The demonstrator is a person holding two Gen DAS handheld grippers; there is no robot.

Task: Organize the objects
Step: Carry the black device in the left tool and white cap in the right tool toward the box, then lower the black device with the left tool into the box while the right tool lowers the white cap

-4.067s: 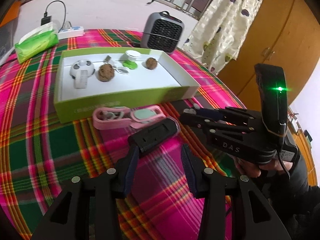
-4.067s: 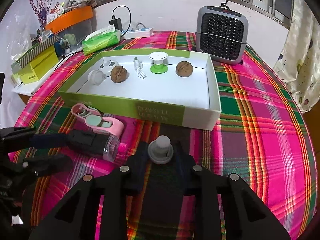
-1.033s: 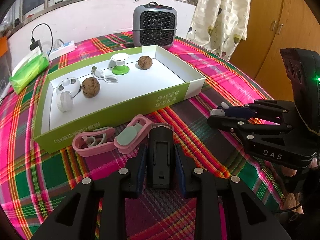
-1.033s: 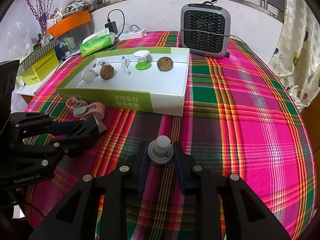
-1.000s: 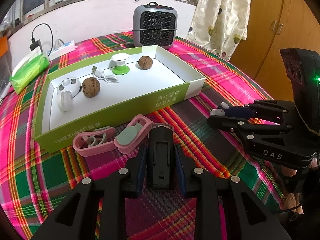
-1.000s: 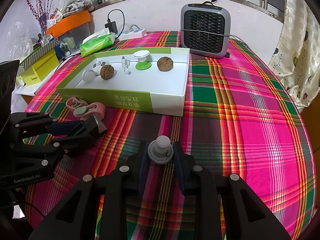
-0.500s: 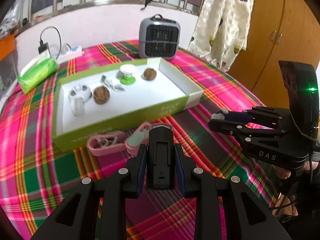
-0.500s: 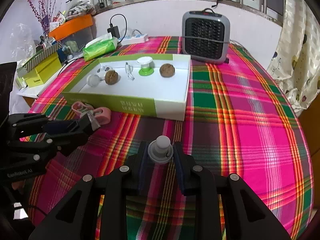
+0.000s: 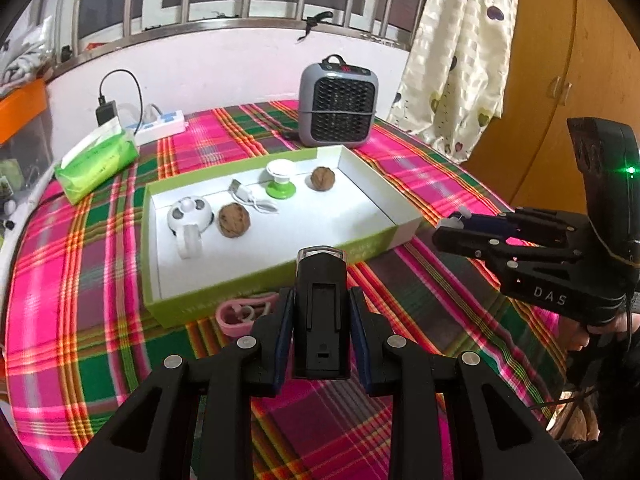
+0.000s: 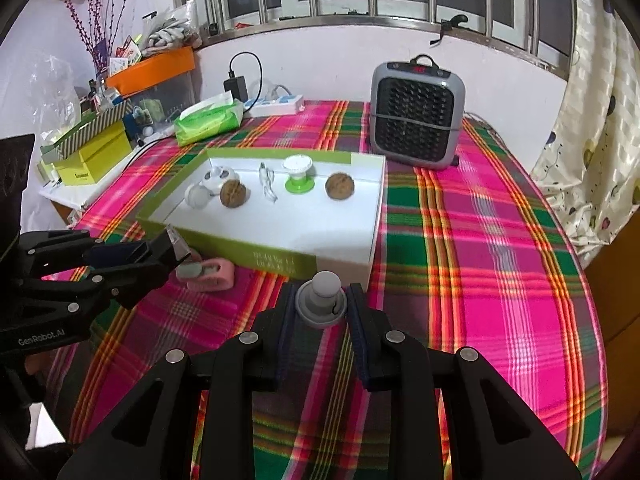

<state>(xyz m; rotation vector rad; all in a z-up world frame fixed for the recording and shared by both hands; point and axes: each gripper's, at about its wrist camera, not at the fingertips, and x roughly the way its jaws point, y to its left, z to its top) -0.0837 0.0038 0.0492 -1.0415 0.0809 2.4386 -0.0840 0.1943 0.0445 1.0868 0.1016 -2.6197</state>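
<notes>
My left gripper (image 9: 322,316) is shut on a black rectangular device (image 9: 322,312) and holds it above the tablecloth, in front of the green-and-white box (image 9: 384,216). My right gripper (image 10: 320,308) is shut on a small grey knob with a round white top (image 10: 322,300), held above the cloth near the box's front corner (image 10: 372,248). In the box lie two walnuts (image 9: 234,220) (image 9: 322,178), a white round gadget (image 9: 190,216), a white cable (image 9: 250,198) and a green-and-white stand (image 9: 281,180). A pink clip (image 9: 240,312) lies on the cloth before the box.
A grey heater (image 9: 338,106) stands behind the box. A green tissue pack (image 9: 96,160) and a power strip (image 9: 160,124) lie at the back left. Yellow boxes and an orange bin (image 10: 152,66) stand off the table's left. A curtain (image 9: 452,52) hangs right.
Both grippers have risen and drawn back from the table with their objects. The black device has been lifted off the cloth away from the pink clip.
</notes>
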